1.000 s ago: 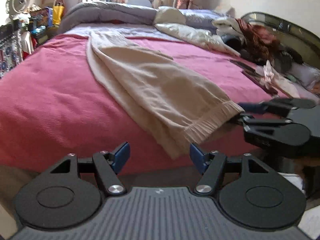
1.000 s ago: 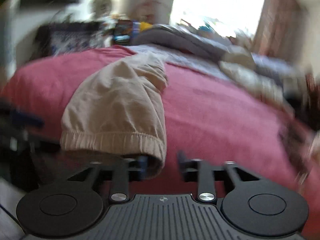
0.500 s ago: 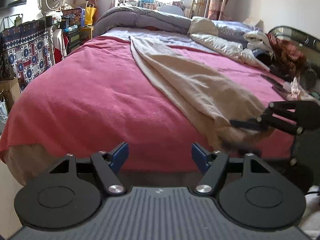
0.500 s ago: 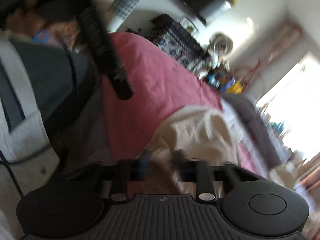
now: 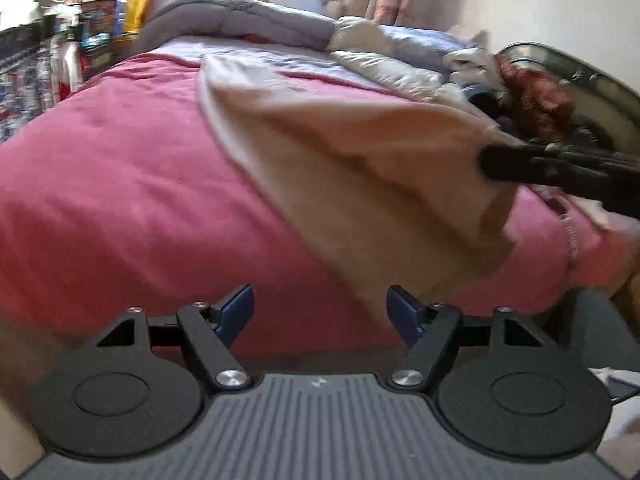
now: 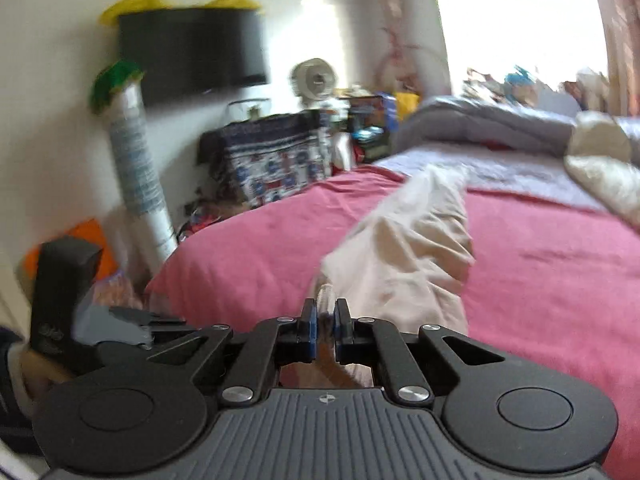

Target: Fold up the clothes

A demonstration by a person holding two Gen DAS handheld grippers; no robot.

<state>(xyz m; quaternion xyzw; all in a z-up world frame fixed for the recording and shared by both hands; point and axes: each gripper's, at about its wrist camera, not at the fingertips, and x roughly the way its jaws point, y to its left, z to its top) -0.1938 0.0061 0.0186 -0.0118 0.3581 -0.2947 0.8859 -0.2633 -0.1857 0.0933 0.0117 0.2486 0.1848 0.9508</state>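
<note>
Beige trousers (image 5: 360, 168) lie lengthwise on a bed with a pink blanket (image 5: 120, 180). Their near end is lifted off the bed at the right. My right gripper (image 5: 486, 164) comes in from the right and pinches that end. In the right wrist view its jaws are closing, and the blue pads of the gripper (image 6: 323, 316) press on a bunched strip of the beige trousers (image 6: 408, 256). My left gripper (image 5: 320, 306) hovers at the bed's near edge, left of the lifted end. Its jaws are opening with nothing between them.
A grey duvet (image 5: 240, 20) and pale bedding are heaped at the head of the bed. A pile of clothes (image 5: 532, 100) sits at the right. Left of the bed stand a patterned covered unit (image 6: 272, 164), a leaning white tube (image 6: 140, 184) and a wall screen (image 6: 192, 52).
My right gripper went from open at the trousers' cuff to shut on it and rose, lifting that end off the bed. The left gripper stayed near the bed's edge.
</note>
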